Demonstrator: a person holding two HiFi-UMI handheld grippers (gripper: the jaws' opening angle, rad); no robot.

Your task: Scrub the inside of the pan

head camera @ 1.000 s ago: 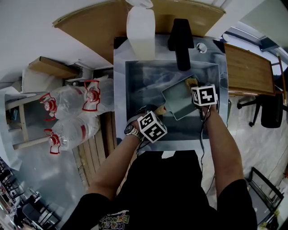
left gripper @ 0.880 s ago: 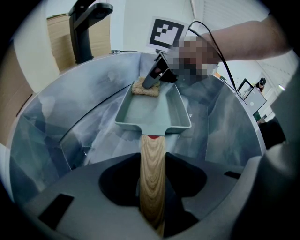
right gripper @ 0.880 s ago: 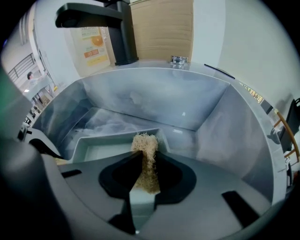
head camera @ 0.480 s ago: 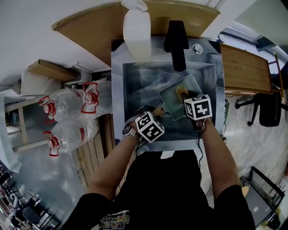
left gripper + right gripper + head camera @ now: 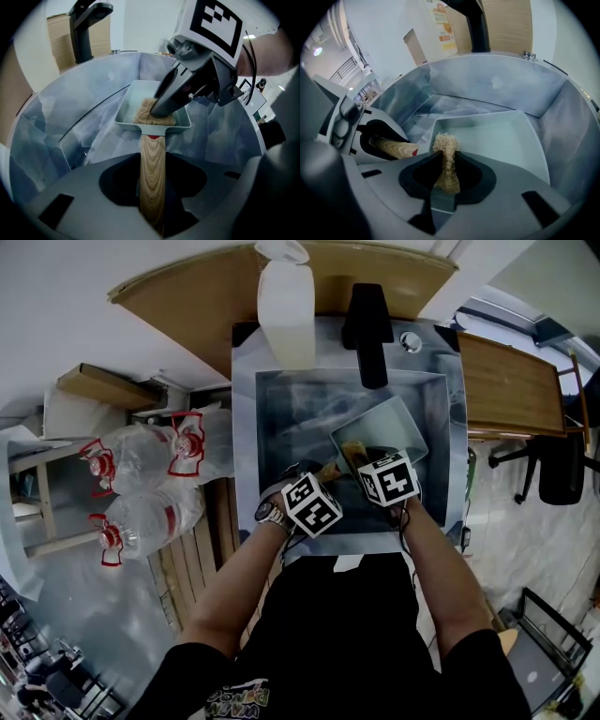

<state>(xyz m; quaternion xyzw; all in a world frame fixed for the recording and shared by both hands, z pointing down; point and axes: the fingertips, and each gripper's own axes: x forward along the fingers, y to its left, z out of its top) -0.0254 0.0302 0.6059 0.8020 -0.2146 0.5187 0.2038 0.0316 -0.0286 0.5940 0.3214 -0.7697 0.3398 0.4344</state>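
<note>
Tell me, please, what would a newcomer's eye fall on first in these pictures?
The pale square pan lying in the steel sink draws the eye. The left gripper clamps its wooden handle, while the right gripper presses a tan scrubber against the pan's floor near the handle end. To the sink's left sit big clear bottles with red caps.

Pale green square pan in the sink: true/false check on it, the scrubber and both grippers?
1. The left gripper is shut on the wooden handle of the pale green square pan. True.
2. The right gripper is empty. False: it is shut on a tan fibrous scrub pad, which rests on the pan's floor near the handle end.
3. The pan sits on a stove burner. False: it is inside the steel sink.
4. A black faucet stands behind the sink, with a white plastic bottle beside it. True.
</note>
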